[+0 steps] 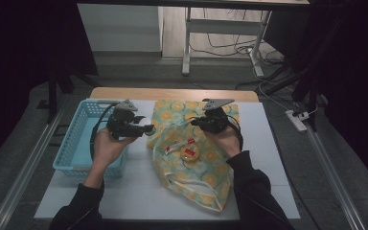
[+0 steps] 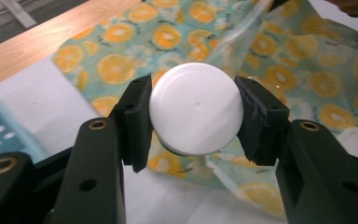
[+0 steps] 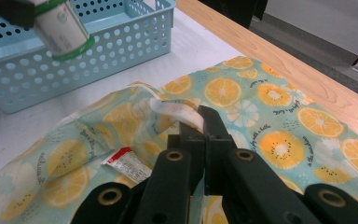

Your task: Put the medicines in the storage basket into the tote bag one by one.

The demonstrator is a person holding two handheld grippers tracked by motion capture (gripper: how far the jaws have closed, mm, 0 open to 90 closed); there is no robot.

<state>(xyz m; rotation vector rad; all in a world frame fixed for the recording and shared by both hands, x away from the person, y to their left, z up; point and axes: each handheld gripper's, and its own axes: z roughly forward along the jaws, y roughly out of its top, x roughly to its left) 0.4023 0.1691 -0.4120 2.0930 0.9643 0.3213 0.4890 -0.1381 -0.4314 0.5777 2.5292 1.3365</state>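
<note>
Left gripper view showed the left claw (image 2: 193, 123) clamped across a light, rigid, smooth-capped bottle (image 2: 196, 108) above the fruit-print bag (image 2: 303, 70), whose limp handle (image 3: 175, 109) the right claw (image 3: 200, 126) pinched shut.

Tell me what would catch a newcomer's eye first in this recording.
The orange-print bag sprawls across the middle of the white table. The left gripper is clamped on a white-capped bottle beside the blue basket, while the right gripper pinches the bag's handle.
</note>
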